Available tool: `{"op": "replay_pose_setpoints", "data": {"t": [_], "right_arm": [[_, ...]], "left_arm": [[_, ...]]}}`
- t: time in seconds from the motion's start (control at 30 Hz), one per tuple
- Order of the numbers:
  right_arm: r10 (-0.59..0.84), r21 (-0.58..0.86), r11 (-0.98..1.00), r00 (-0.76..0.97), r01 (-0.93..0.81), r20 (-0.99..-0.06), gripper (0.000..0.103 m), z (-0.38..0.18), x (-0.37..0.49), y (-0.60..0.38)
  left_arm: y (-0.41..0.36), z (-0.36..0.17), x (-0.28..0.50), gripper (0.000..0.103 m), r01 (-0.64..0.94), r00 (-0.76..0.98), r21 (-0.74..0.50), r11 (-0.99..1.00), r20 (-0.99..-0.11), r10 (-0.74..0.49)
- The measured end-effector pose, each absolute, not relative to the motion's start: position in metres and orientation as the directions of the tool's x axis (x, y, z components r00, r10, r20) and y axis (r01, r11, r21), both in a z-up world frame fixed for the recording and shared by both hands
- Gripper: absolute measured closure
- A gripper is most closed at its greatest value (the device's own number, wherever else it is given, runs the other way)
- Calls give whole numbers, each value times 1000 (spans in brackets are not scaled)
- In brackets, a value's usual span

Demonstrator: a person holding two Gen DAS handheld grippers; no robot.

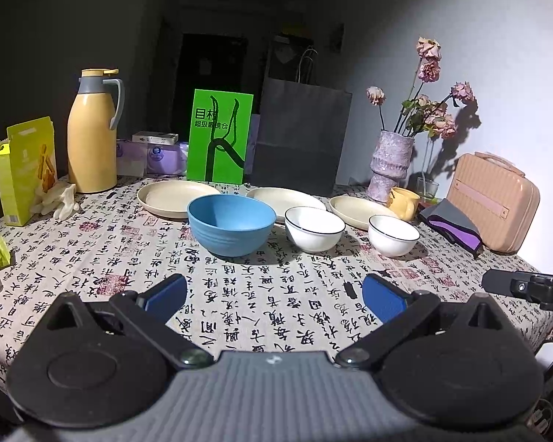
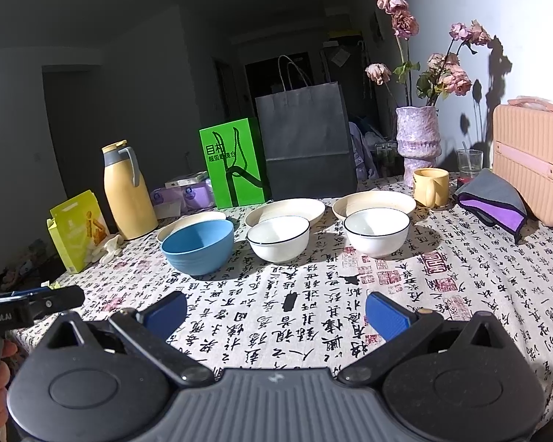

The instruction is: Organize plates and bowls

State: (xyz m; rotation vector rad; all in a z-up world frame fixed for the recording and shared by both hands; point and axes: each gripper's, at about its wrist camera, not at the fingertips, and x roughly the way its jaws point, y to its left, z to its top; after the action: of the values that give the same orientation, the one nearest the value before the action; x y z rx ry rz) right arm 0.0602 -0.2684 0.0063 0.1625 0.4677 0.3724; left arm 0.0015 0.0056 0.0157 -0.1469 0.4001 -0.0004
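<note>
Now, left gripper (image 1: 274, 296): jaws spread wide, holding nothing, above the tablecloth (image 1: 239, 294).
Right gripper (image 2: 276, 311): likewise released and bare.
Bowls: blue bowl (image 1: 231, 224) and two white bowls (image 1: 315, 228) (image 1: 393, 235) in a front row, apart.
Plates: three cream plates (image 1: 173, 196) (image 1: 282, 197) (image 1: 357, 206) just behind the bowls.
Behind: thermos (image 1: 92, 132), green bag (image 1: 219, 136), vase (image 1: 390, 165).

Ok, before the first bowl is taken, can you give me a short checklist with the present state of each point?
1. Left gripper open, holding nothing: ok.
2. Right gripper open, holding nothing: ok.
3. Blue bowl upright, nothing in it: ok.
4. Two white bowls upright, apart from each other: ok.
5. Three cream plates lie flat behind the bowls, unstacked: ok.
6. Plates clean: cannot tell.
</note>
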Motion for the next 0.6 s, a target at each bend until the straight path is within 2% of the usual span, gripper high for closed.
{"op": "replay_pose_setpoints", "data": {"t": [0.6], "right_arm": [[394,226,918,820,-327,-415,0,12,97,-253]], "left_arm": [[23,29,34,0,-56,920,-152,987,-391,-8]]}}
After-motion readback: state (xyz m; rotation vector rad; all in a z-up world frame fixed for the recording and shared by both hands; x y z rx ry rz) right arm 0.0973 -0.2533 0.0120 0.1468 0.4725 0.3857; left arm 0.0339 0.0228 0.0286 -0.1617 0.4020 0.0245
